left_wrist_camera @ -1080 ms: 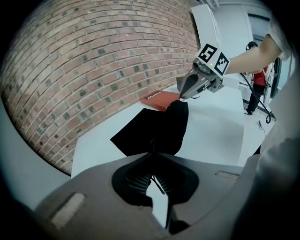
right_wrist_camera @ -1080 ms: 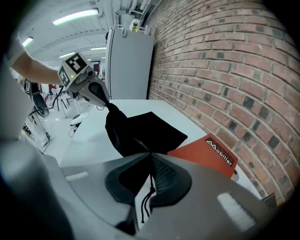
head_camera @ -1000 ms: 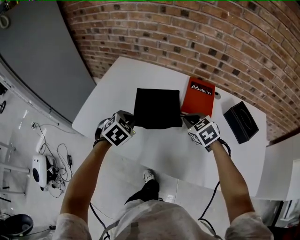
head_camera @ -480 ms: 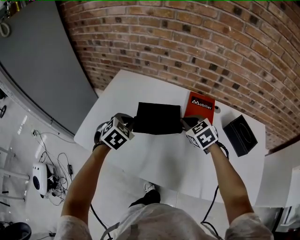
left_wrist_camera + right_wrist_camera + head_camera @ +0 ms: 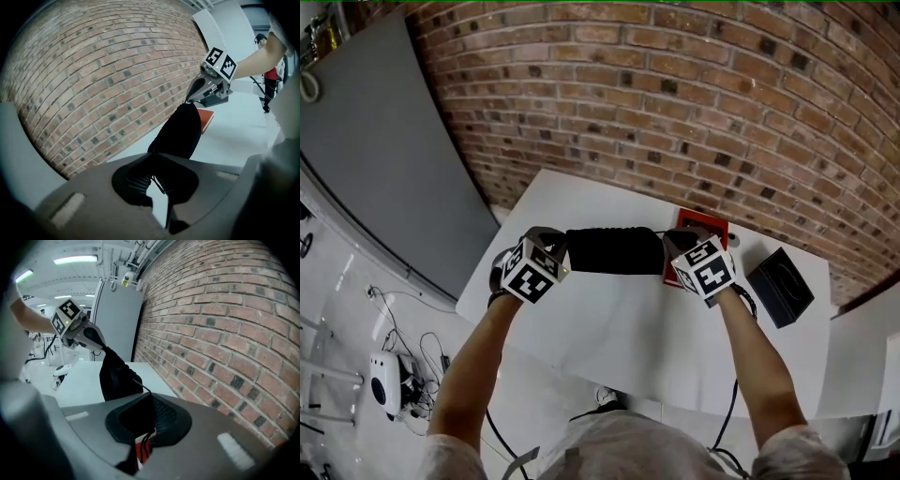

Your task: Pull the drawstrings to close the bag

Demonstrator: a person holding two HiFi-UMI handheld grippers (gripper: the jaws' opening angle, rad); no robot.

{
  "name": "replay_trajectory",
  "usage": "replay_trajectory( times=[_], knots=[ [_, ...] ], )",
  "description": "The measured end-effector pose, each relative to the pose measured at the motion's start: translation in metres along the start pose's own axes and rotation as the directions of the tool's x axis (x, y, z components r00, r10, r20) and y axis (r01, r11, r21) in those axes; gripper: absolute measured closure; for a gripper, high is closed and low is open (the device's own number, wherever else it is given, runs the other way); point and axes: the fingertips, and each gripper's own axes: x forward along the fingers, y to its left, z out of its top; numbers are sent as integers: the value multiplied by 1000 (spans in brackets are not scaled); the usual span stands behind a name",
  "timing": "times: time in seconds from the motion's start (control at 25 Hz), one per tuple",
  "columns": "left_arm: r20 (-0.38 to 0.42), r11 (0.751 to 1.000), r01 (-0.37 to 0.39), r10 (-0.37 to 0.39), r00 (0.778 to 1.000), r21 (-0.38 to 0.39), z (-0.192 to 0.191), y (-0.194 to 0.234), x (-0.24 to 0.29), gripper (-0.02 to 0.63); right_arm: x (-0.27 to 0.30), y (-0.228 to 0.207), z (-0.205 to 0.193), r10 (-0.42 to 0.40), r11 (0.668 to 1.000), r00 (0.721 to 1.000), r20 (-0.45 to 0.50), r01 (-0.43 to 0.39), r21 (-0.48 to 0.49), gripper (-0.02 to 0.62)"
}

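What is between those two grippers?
A black bag, stretched from the left gripper to the right gripper. Each gripper's fingers are shut on a drawstring at its end of the bag. The head view shows it best.

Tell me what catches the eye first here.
A black bag hangs stretched between the left gripper and the right gripper, each shut on a drawstring, over the far side of the white table. Behind it runs a brick wall, and a red box lies by the right gripper.
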Motion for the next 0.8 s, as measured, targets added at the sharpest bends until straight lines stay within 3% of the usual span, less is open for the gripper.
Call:
replay_trajectory(
  times=[0.4, 0.8],
  knots=[
    [106, 996, -75, 80, 991, -48, 45, 36, -9, 600, -16, -30, 39, -106, 993, 993, 61, 102, 67, 591],
    [231, 984, -145, 166, 959, -102, 100, 70, -31, 600, -47, -64, 93, -215, 975, 962, 171, 202, 91, 591]
  ],
)
